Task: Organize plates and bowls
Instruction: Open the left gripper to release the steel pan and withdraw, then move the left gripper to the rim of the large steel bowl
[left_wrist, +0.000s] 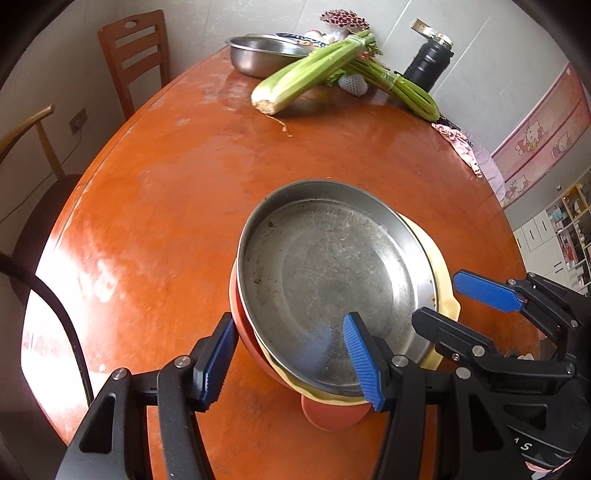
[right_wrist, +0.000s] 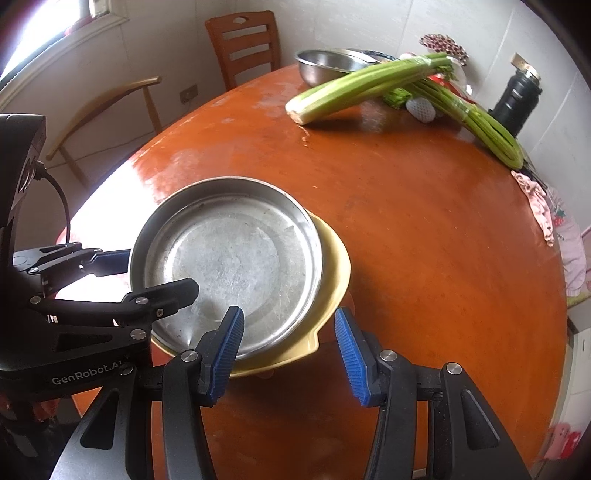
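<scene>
Blue pads of the left gripper (left_wrist: 291, 360) are sitting closest to the lens, jaws standing apart and straddling the near rim of a stack at about 6 o'clock: one pad is hovering outside the red bowl (left_wrist: 255, 350), the other over the steel plate (left_wrist: 332, 280); whether either pad is touching cannot be told. Nothing looks clamped. Across the stack, the right gripper (right_wrist: 288, 354) is waiting with its jaws parted too, one pad over the plate's edge, the other beyond the yellow dish (right_wrist: 332, 266) at roughly 5 o'clock, gripping nothing. All three pieces are resting nested on the table (left_wrist: 166, 184), plate on top, sitting skewed toward 10 o'clock on the dish. Stiff and thin, the steel is probably light but slick, so a pinch on its upright rim should be holding better than one on the flat. Both lower pieces are looking like plastic or melamine, rigid, smooth; the uneven stack is likely sliding if lifted from one side only.
</scene>
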